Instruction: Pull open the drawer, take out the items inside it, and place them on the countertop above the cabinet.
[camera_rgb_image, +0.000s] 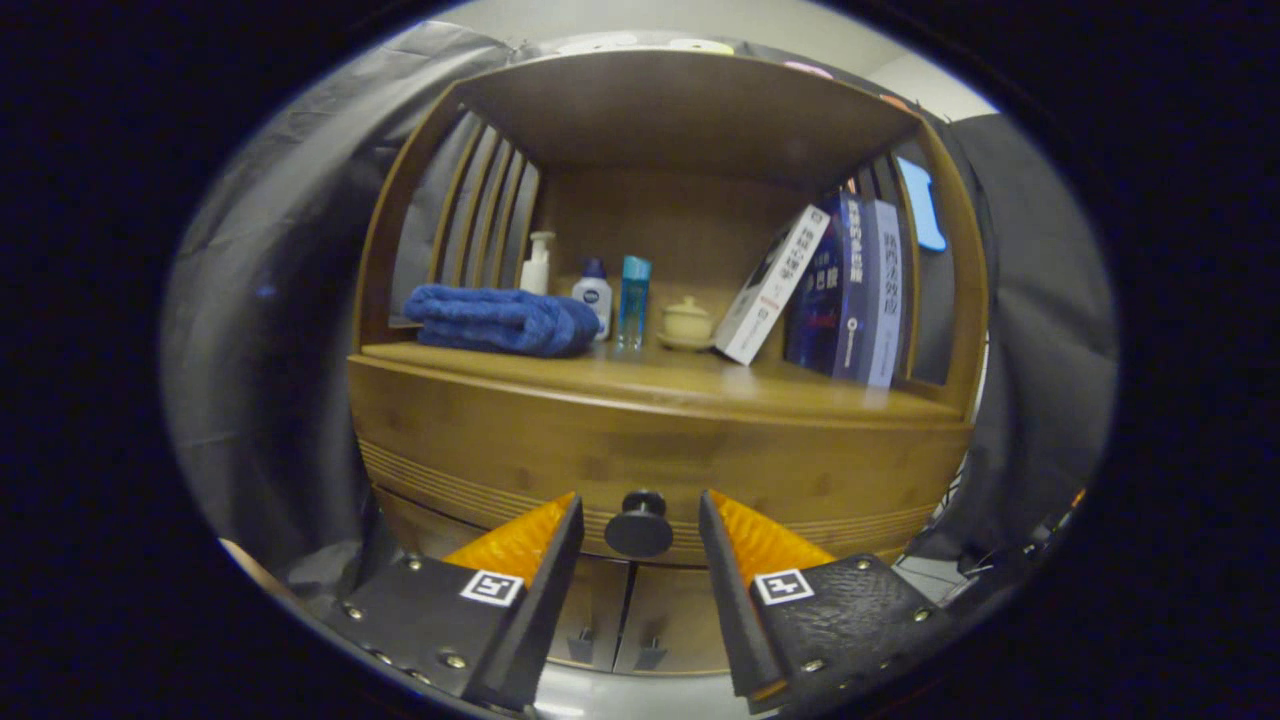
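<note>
Your tool (640, 520) stands apart, its 2 fingers flanking the black knob (639, 523) at the middle of the closed drawer (560, 450), under the surface's (700, 385) front edge. Centre on the knob, clamp squarely, then pull straight back.

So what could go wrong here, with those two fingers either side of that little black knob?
1. The gripper is open, its fingers flanking the knob without touching. The knob is small and round, so the pads might slip off when pulling the drawer.
2. The countertop already holds a blue towel, bottles, a small lidded pot and books. One white book leans; placing items nearby might knock it over.
</note>
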